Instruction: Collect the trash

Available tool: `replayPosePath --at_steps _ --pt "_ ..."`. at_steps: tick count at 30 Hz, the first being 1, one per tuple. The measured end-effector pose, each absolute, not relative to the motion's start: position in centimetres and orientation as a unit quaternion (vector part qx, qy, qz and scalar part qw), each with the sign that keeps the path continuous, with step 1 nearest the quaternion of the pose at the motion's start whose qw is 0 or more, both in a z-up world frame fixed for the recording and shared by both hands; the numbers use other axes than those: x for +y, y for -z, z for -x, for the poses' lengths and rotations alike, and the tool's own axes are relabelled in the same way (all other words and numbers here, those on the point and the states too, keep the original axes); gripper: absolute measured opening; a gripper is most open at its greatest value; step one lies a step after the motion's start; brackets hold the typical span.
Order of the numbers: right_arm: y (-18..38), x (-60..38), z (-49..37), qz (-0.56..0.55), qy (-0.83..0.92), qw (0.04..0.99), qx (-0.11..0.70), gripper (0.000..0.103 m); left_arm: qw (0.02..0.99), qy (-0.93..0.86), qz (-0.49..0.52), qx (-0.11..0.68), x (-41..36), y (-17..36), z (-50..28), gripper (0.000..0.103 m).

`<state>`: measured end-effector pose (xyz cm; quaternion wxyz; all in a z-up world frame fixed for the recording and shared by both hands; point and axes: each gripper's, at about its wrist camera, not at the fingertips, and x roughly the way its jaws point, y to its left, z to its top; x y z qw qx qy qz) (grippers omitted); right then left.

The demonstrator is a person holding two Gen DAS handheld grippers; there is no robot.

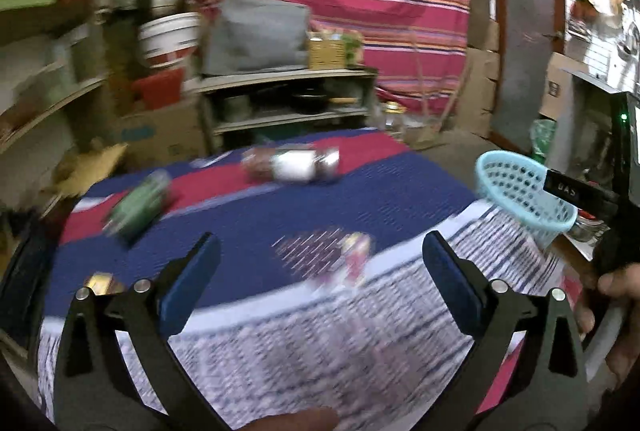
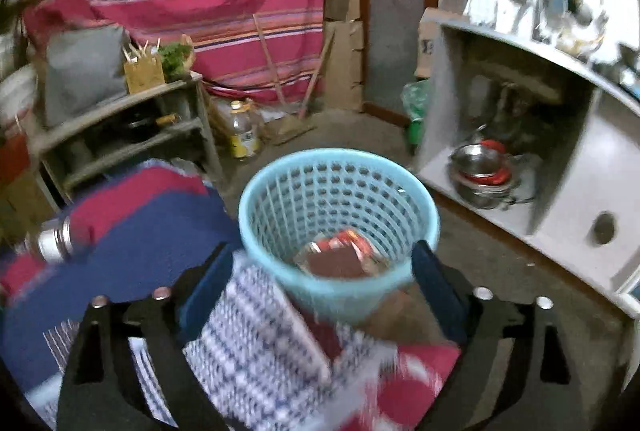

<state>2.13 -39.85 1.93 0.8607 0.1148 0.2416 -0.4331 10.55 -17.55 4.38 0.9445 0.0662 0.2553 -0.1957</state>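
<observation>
While both views are blurred, the left gripper (image 1: 320,263) can be seen with its two fingers (image 1: 450,279) spread wide apart, and nothing is held between them. Below it, a cloth (image 1: 280,215) with blue, red and white patterned parts is spread out. On that cloth, a small crumpled wrapper (image 1: 356,257) is seen just past the fingertips, a green packet (image 1: 140,205) is seen farther off to the left, and a brown and silver packet (image 1: 294,165) is seen at the far side. A light blue basket (image 1: 524,191) is seen at the right edge of the cloth. In the right wrist view, the right gripper (image 2: 324,275) is also seen with its fingers (image 2: 434,281) wide apart and with nothing gripped. The basket (image 2: 340,199) is found right in front of it, between the fingertips, and red and brown trash (image 2: 340,255) is seen lying at its bottom. A silver packet end (image 2: 54,241) is seen on the cloth to the left.
</observation>
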Motion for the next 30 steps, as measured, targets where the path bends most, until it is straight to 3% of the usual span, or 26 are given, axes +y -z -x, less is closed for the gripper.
replayPosePath --at_steps 12,30 --pt "-1.3 -24.4 5.5 -0.011 0.291 0.942 0.165 0.092 0.964 0.114 -0.022 0.237 -7.0 -1.8 -3.4 0.098" --pt "-1.1 -21.5 8.1 0.023 0.308 0.939 0.154 0.092 0.97 0.13 -0.011 0.207 -7.7 -1.7 -3.9 0.098"
